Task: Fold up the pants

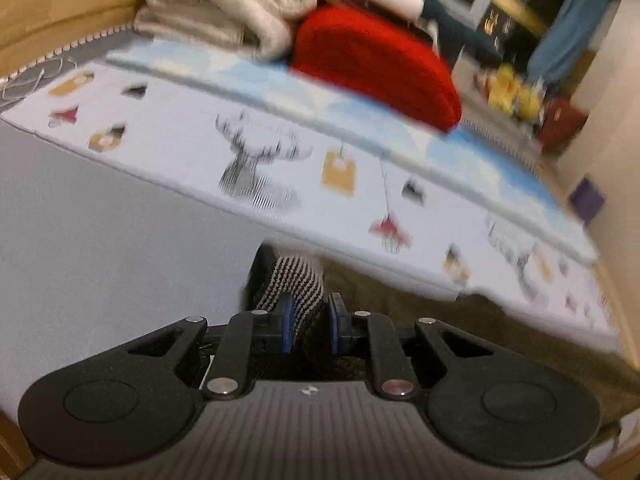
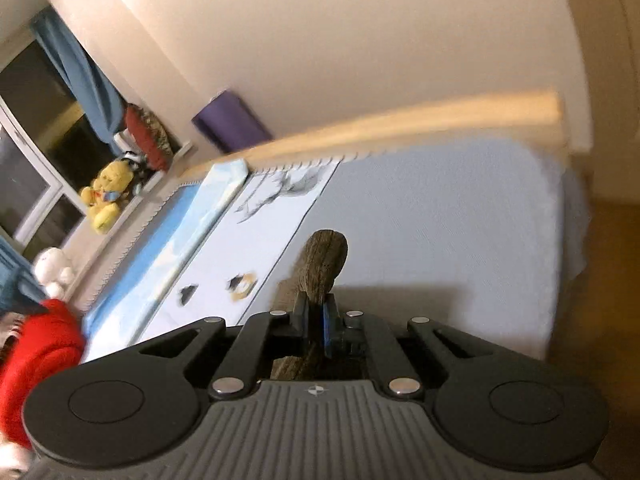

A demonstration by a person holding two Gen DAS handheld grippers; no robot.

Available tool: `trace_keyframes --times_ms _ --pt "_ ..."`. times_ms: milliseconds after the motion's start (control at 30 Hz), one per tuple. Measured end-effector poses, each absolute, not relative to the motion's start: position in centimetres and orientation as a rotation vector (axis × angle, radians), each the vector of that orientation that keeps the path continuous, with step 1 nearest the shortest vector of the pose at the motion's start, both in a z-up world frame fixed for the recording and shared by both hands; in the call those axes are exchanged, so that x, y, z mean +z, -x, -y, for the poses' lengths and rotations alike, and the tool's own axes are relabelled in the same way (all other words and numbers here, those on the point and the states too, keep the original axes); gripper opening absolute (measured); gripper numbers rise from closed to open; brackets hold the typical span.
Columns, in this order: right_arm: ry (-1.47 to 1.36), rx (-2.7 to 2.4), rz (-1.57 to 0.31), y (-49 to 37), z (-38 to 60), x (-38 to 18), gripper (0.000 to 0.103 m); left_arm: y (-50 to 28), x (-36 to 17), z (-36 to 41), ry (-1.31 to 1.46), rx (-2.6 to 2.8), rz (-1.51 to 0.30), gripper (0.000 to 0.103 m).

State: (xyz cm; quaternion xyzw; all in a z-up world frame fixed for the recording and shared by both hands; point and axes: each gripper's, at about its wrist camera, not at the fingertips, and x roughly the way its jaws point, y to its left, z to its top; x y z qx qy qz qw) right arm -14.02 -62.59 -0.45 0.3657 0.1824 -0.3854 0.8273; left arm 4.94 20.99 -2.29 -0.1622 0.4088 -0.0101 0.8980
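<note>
The pants (image 1: 400,300) are dark olive-brown with a black-and-white striped lining at one edge (image 1: 292,280). In the left wrist view my left gripper (image 1: 310,320) is shut on that striped edge, with the brown cloth spreading to the right over the bed. In the right wrist view my right gripper (image 2: 318,320) is shut on a bunched end of the same brown pants (image 2: 324,264), which sticks up past the fingertips above the pale bed sheet (image 2: 440,240). Both views are motion-blurred.
A printed white-and-blue blanket (image 1: 280,152) lies along the bed. A red cushion (image 1: 376,64) and a stack of beige folded blankets (image 1: 224,4) sit at its far side. A wooden bed rail (image 2: 400,120), purple roll (image 2: 228,120) and yellow plush toy (image 2: 104,196) line the wall side.
</note>
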Motion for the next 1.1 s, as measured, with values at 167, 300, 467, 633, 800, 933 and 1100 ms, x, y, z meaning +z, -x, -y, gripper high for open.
trace_keyframes --times_ms 167,300,467,633,800,933,1100 --pt "-0.947 -0.944 -0.703 15.1 65.7 -6.4 0.006 -6.1 -7.8 -22.5 0.328 0.029 -1.164 0.003" --pt "-0.881 -0.927 -0.65 15.2 65.4 -5.4 0.006 -5.3 -6.9 -23.3 0.386 -0.013 -1.122 0.0" --pt "-0.882 -0.937 -0.773 14.4 65.3 -6.9 0.012 -5.8 -7.1 -23.4 0.42 0.011 -1.137 0.035" --pt "-0.882 -0.958 -0.814 14.6 65.4 -7.4 0.056 -7.4 -7.2 -24.7 0.483 0.052 -1.113 0.073" --pt "-0.904 -0.904 -0.846 13.9 65.5 -8.2 0.06 -9.7 -8.1 -24.2 0.476 0.036 -1.135 0.075" --pt "-0.883 -0.907 -0.854 13.6 65.4 -7.9 0.06 -11.6 -9.2 -23.2 0.513 -0.02 -1.141 0.078" --pt "-0.857 -0.923 -0.854 13.6 65.0 -7.5 0.051 -13.7 -10.9 -21.3 0.455 -0.012 -1.186 0.078"
